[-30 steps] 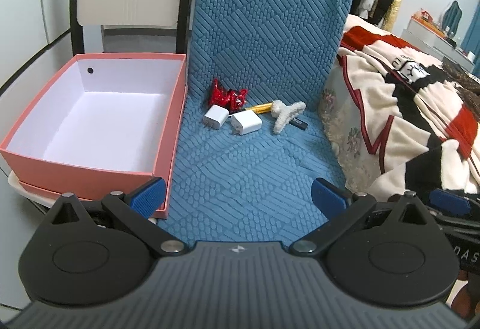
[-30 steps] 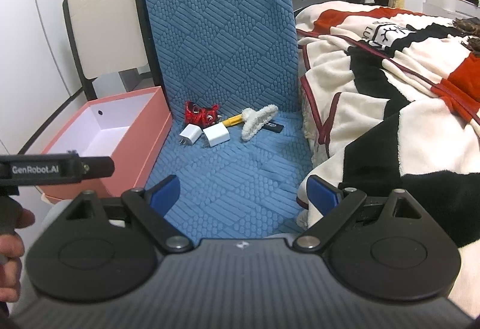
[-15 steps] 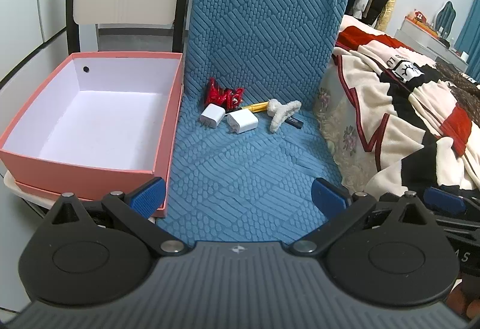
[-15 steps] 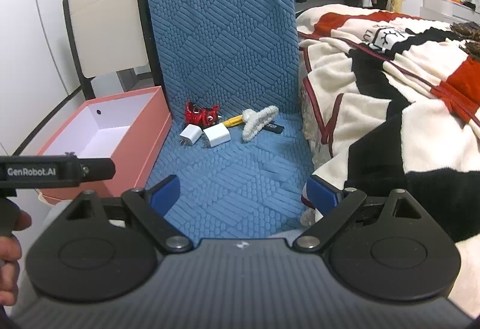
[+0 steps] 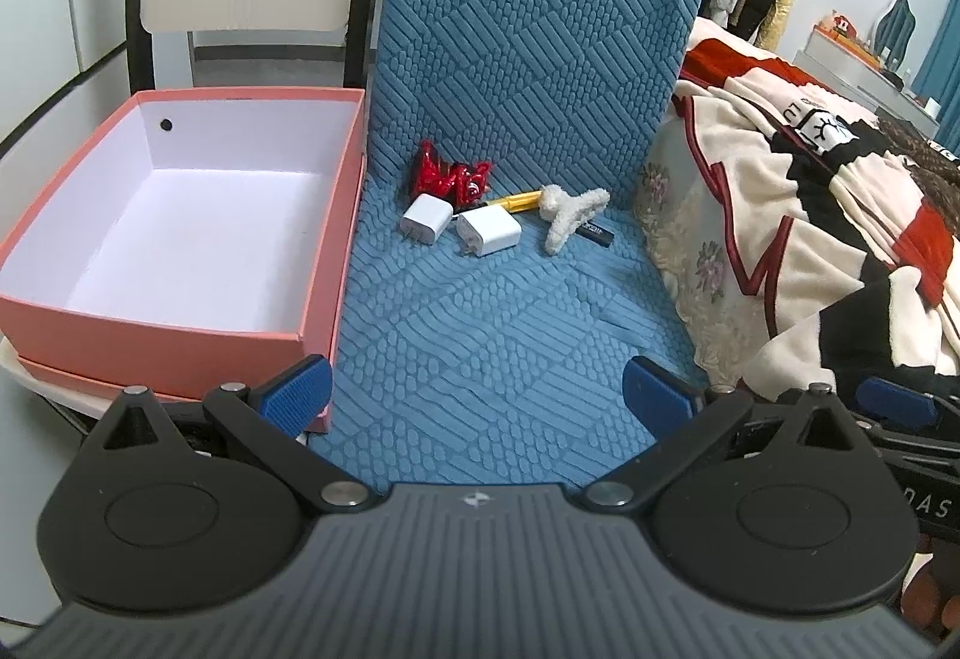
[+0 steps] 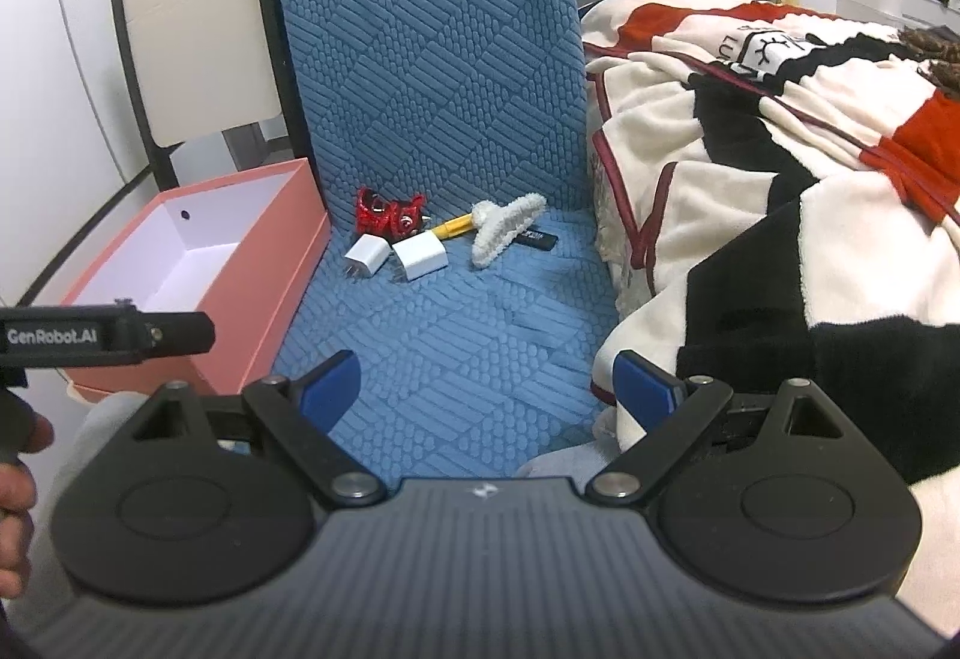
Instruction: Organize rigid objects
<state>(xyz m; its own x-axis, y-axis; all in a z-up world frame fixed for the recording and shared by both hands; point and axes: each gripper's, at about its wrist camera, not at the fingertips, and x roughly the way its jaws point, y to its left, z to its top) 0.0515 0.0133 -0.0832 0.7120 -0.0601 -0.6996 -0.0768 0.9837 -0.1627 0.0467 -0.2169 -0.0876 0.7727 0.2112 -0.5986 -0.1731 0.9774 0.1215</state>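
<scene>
1. Only writing I can properly read is "GenRobot.AI" in white on the black body of the left gripper [image 6: 108, 338], poking into the right wrist view from the left edge. The left view's lower right corner shows "DAS", cut off by the frame.
2. The plush cream, black and red blanket [image 6: 780, 119] on the bed has a printed patch with letters, maybe "LU", too folded to read.
3. The small flat black item [image 5: 595, 231] has tiny white print, too small to make out. It's half tucked under the fuzzy cream hair claw clip [image 5: 567, 209].
4. The yellow pen-like stick [image 5: 521, 203] is partly hidden behind the clip and the two white plug-in charger cubes [image 5: 459, 230].
5. The shiny red crinkly thing [image 5: 449, 176] sits at the back, against the chair's backrest. All of it lies on the blue textured chair cover [image 5: 480, 347].
6. The empty pink cardboard box [image 5: 174, 215] sits just left of the chair.
7. Left gripper [image 5: 477, 392]: wide open, nothing between the pads. Right gripper [image 6: 486, 386]: same.
</scene>
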